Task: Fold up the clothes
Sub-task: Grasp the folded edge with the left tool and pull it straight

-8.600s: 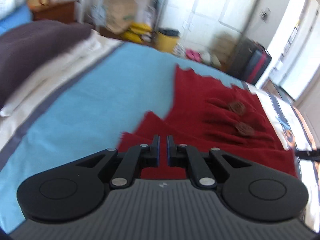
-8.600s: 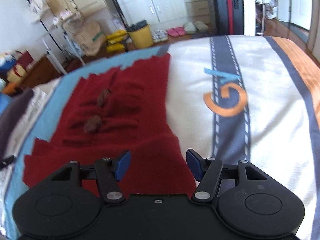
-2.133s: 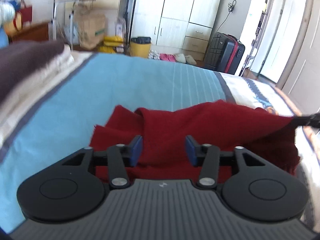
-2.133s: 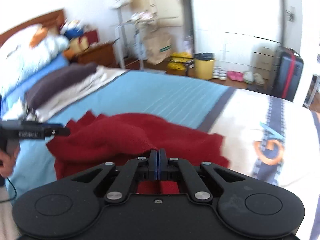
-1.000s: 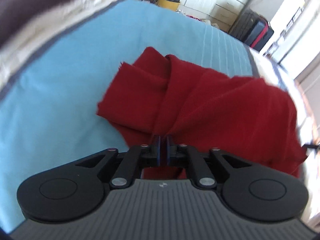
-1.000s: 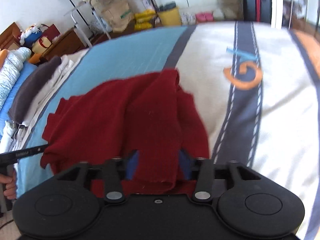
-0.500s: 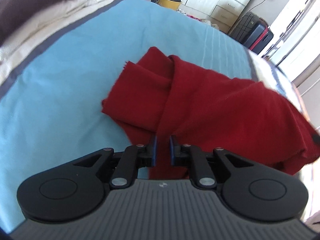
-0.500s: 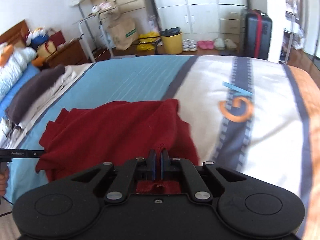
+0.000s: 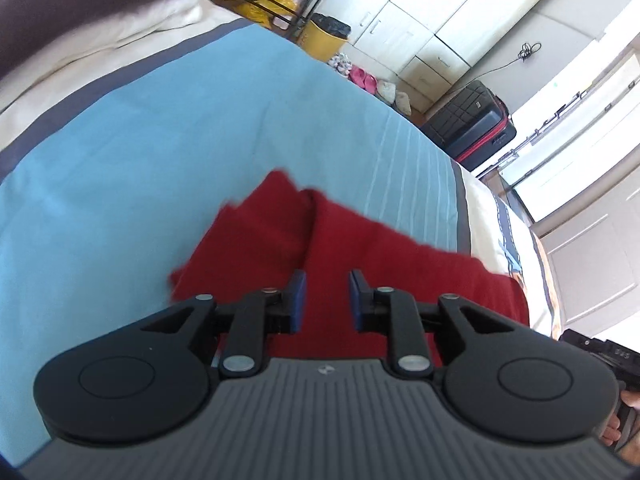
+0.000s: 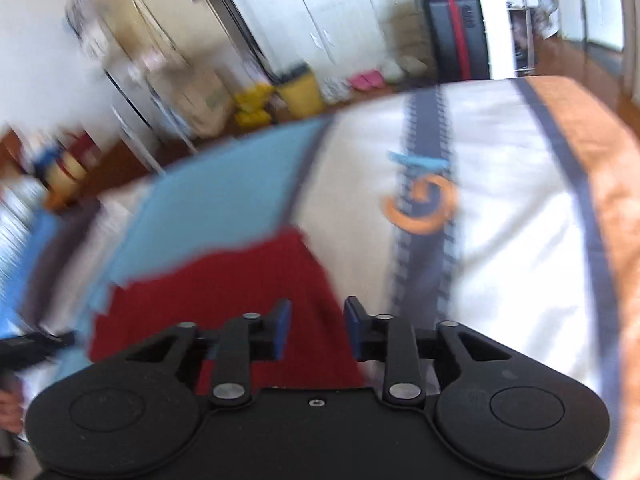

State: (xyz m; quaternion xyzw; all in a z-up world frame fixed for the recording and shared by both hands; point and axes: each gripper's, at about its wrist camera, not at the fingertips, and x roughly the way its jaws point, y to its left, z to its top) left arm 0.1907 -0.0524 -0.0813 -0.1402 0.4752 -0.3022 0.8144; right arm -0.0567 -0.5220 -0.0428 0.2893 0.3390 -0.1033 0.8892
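Red cloth, one garment (image 9: pixel 360 248), lies bunched on the bed (image 9: pixel 160 152) just ahead of and beneath both tools, mostly on the blue part of the cover with one edge reaching the white part. The left tool (image 9: pixel 325 300) has its blue pads parted by a moderate gap, nothing between them, the garment below. The right tool (image 10: pixel 316 330) is likewise parted and holds nothing; its view is motion-blurred. Bare blue cover spreads to the left of the left tool, white and orange cover (image 10: pixel 520 220) to the right of the right tool. One yellow bin (image 9: pixel 326 36) and one dark suitcase (image 9: pixel 472 124) stand beyond the bed's far edge.
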